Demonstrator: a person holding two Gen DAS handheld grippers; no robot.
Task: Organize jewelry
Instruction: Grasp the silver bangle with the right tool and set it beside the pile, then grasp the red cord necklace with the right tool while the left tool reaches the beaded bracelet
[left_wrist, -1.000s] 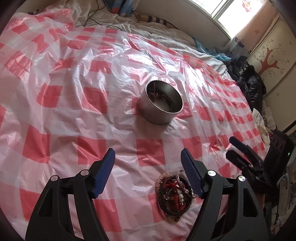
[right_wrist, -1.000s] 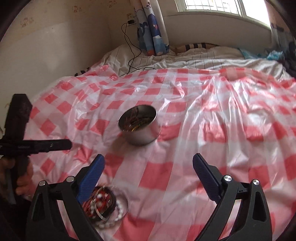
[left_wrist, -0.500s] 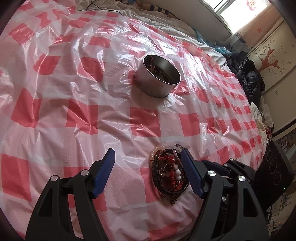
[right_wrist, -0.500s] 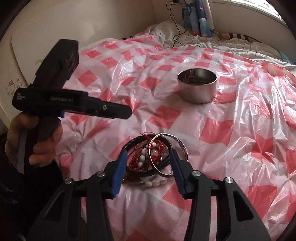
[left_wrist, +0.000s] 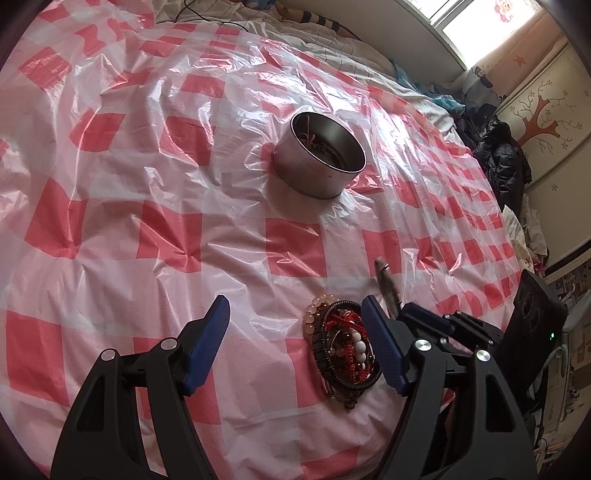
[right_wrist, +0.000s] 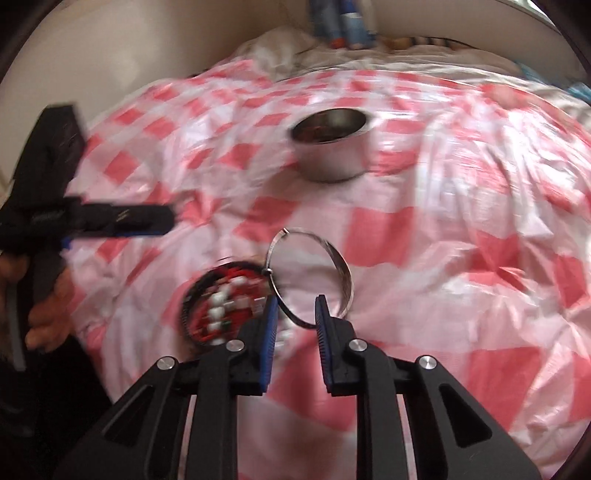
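**Closing on the silver bangle**

Looking across the red-checked plastic sheet (left_wrist: 147, 206), I see the steel tin (left_wrist: 318, 158) well beyond the bracelet pile (right_wrist: 221, 306). My left gripper (left_wrist: 295, 343) stands spread. My right gripper (right_wrist: 294, 314) has just been narrowing around the silver bangle (right_wrist: 341, 266), beside the pile; whether its pads press it, I cannot tell.

A bed (left_wrist: 184, 229) fills the room's middle, spread with a glossy red-and-white checked plastic sheet (left_wrist: 122, 184) that wrinkles and catches daylight. At the far right a bright window (left_wrist: 476, 22) glows behind a pale pink curtain (left_wrist: 517, 55). On the right stands a cream wardrobe (left_wrist: 550, 122) painted with a red-brown tree, dark clothes (left_wrist: 498, 155) heaped before it. A plain cream wall (right_wrist: 122, 62) closes the far left.
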